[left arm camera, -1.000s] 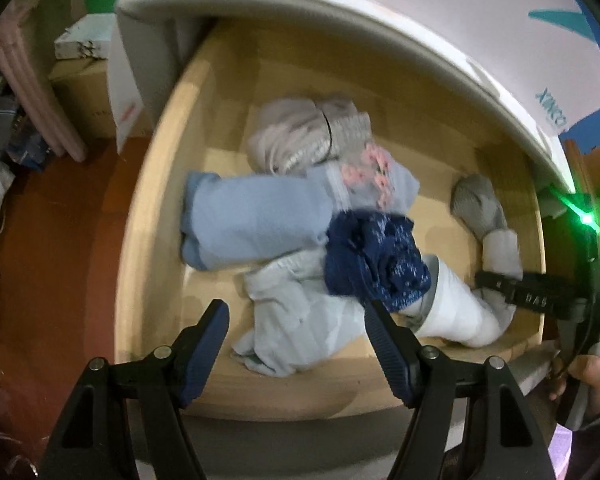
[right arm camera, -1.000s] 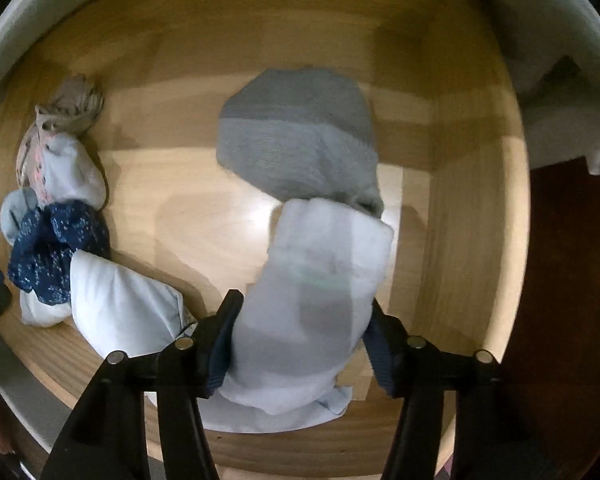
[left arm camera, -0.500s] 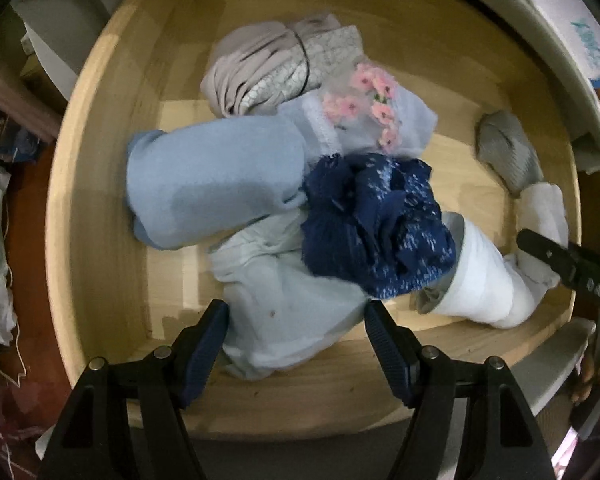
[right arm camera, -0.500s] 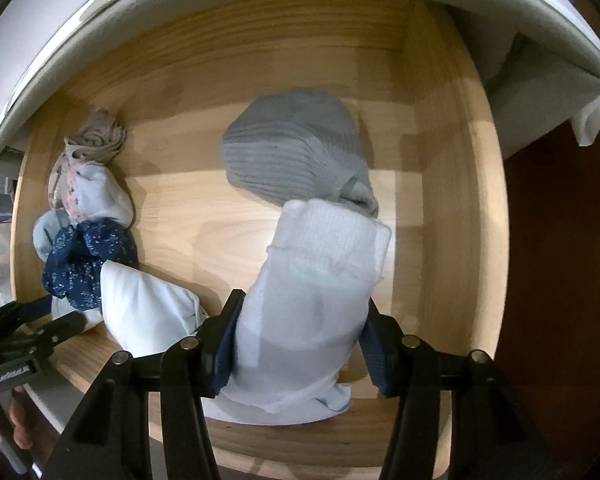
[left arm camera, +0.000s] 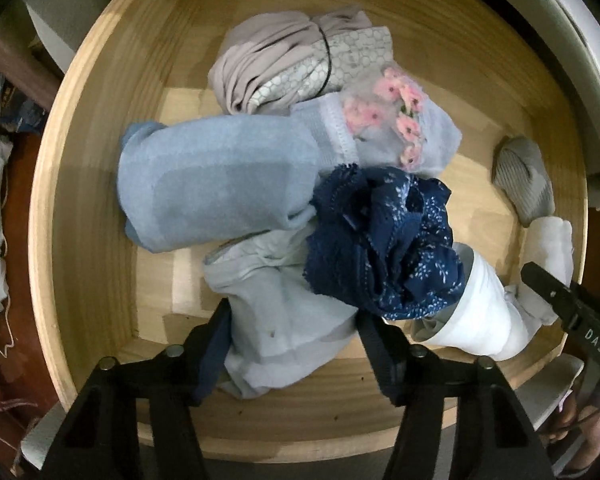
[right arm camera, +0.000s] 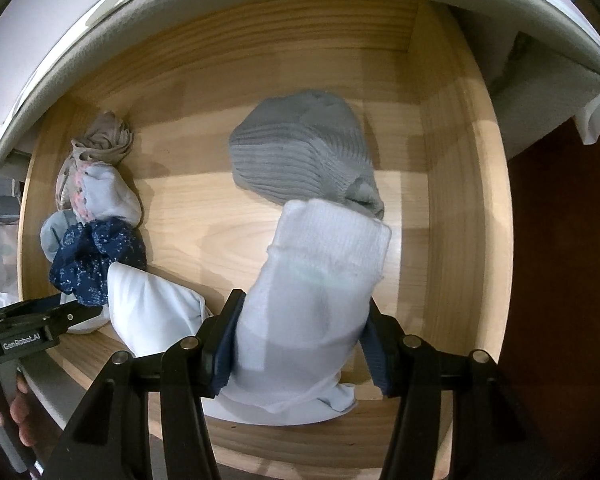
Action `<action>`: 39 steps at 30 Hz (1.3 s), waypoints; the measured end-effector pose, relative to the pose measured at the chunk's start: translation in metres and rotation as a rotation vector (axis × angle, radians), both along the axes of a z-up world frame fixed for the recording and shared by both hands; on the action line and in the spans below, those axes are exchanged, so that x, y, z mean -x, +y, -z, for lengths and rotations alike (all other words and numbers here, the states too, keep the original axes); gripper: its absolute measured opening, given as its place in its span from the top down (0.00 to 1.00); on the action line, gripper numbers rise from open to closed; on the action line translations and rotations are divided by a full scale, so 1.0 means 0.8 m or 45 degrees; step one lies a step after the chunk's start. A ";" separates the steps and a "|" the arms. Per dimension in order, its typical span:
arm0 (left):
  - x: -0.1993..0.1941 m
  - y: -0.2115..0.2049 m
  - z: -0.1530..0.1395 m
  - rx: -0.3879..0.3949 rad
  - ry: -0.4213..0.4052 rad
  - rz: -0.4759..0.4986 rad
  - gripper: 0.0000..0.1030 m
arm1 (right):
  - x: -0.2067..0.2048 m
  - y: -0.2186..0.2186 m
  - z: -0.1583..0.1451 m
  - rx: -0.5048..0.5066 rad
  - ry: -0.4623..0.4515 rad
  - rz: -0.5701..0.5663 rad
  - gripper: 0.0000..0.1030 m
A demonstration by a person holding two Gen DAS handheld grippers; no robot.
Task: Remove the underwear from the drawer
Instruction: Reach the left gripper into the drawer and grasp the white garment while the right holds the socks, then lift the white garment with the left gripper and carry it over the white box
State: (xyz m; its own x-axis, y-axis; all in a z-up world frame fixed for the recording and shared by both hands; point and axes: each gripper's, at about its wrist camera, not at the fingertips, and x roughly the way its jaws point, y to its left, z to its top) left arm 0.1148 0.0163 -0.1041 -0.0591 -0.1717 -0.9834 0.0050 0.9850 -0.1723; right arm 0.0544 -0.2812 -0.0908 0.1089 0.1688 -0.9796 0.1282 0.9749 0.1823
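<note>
At the drawer's [left arm camera: 80, 240] near edge, the left gripper's [left arm camera: 294, 336] jaws have just been closing onto pale grey underwear [left arm camera: 284, 320], its long axis running away from them. The right gripper's [right arm camera: 300, 344] jaws clamp a white bundle [right arm camera: 316, 304] toward the right wall.

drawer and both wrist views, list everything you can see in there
wooden drawer: 1, light wood, pulled open under a white top
beige bundle: 1, back of the pile
pink-flowered garment: 1, pale blue, in front of the beige bundle
light blue roll: 1, left of the pile
navy lace underwear: 1, dark blue, centre of the pile
pale grey-blue garment: 1, front, between the left claw's fingers
white roll: 1, beside the navy piece
grey sock: 1, right part of the drawer
white sock: 1, front right
left claw: black, just been closing on the pale garment
right claw: black, shut on the white sock
</note>
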 end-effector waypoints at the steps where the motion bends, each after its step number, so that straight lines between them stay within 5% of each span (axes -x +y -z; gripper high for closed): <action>1: 0.001 -0.001 0.000 0.002 -0.005 0.001 0.46 | 0.001 -0.003 -0.002 -0.002 0.001 0.003 0.50; 10: 0.010 0.011 -0.014 0.045 -0.047 -0.028 0.60 | 0.005 0.007 -0.013 0.087 -0.051 -0.019 0.51; 39: 0.042 0.023 -0.097 -0.006 -0.277 0.006 0.61 | 0.028 0.004 -0.034 0.113 -0.087 -0.015 0.53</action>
